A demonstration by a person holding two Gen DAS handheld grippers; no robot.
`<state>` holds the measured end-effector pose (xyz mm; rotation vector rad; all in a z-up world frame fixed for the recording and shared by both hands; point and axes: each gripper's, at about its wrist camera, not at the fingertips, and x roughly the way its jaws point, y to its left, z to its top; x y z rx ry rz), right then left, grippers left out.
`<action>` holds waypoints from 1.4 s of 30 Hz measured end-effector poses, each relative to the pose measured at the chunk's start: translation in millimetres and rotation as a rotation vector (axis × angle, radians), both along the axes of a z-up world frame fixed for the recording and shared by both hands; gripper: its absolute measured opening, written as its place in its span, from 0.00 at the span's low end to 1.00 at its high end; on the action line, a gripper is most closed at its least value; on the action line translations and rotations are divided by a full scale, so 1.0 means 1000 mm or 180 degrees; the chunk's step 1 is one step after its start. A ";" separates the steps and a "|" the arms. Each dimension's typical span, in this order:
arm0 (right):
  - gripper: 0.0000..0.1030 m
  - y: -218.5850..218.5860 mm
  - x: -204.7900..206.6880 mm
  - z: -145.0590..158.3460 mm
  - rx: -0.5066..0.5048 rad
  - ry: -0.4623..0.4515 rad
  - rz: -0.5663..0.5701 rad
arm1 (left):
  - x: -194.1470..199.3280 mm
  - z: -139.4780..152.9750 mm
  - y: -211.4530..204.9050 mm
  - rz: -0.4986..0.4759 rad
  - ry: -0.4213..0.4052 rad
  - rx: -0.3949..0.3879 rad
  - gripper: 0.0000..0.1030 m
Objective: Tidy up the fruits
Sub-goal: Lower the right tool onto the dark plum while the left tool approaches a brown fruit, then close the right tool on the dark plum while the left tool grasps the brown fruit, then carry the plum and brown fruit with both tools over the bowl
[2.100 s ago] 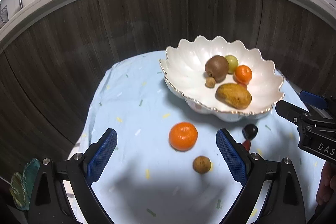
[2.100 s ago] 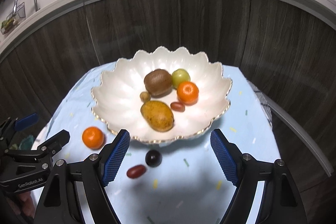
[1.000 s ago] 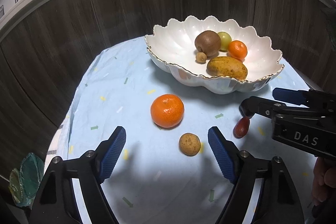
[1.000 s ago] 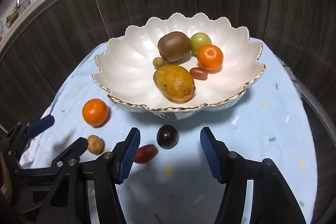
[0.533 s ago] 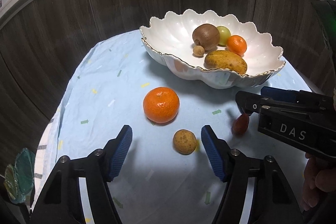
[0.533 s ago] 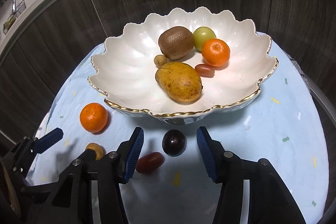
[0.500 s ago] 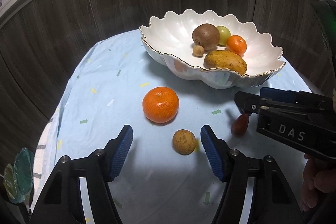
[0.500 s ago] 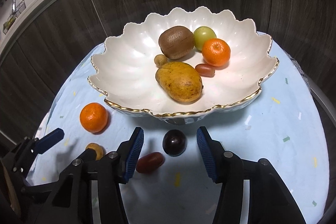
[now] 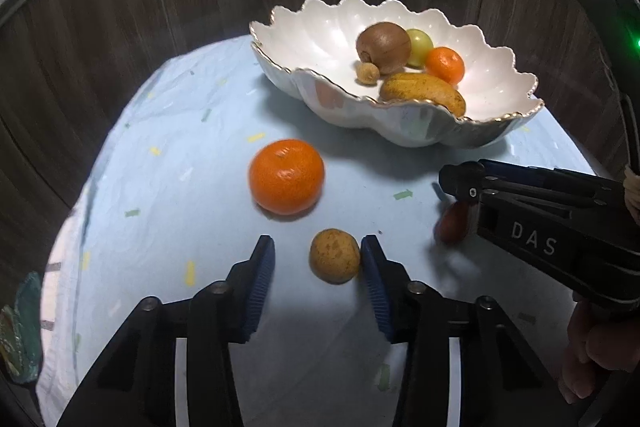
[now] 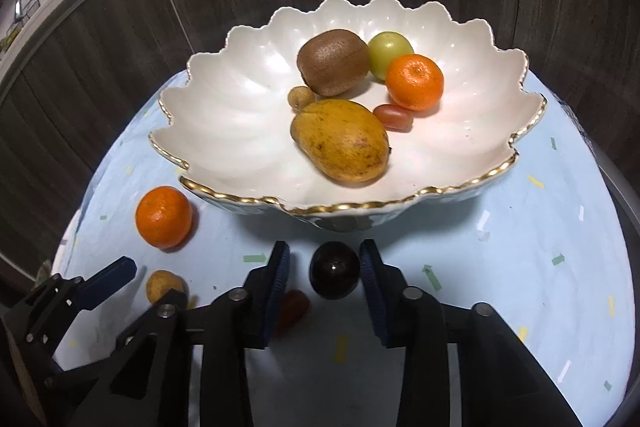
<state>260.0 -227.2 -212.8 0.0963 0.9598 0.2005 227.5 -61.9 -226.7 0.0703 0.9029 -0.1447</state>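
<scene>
both grippers have just been closing: left gripper (image 9: 316, 261) fingers spread around the small brown fruit (image 9: 335, 255), right gripper (image 10: 324, 267) fingers around the dark plum (image 10: 334, 275), neither pinched yet.

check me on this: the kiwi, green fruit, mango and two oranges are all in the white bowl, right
Not quite: only one orange is in the white bowl, beside the kiwi, green fruit and mango. The other orange sits on the blue cloth, as the right wrist view shows.
</scene>
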 end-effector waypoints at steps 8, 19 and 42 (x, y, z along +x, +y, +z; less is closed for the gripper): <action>0.26 -0.001 0.001 -0.003 -0.0032 0.0033 -0.0002 | -0.001 -0.005 -0.003 -0.0068 0.0034 -0.0035 0.26; 0.26 -0.003 -0.010 0.012 0.0031 -0.0051 0.0002 | -0.006 0.012 -0.004 -0.0106 -0.0067 -0.0041 0.25; 0.26 -0.010 -0.032 0.059 0.0096 -0.0358 -0.0032 | -0.017 0.054 -0.002 -0.0147 -0.0358 -0.0050 0.25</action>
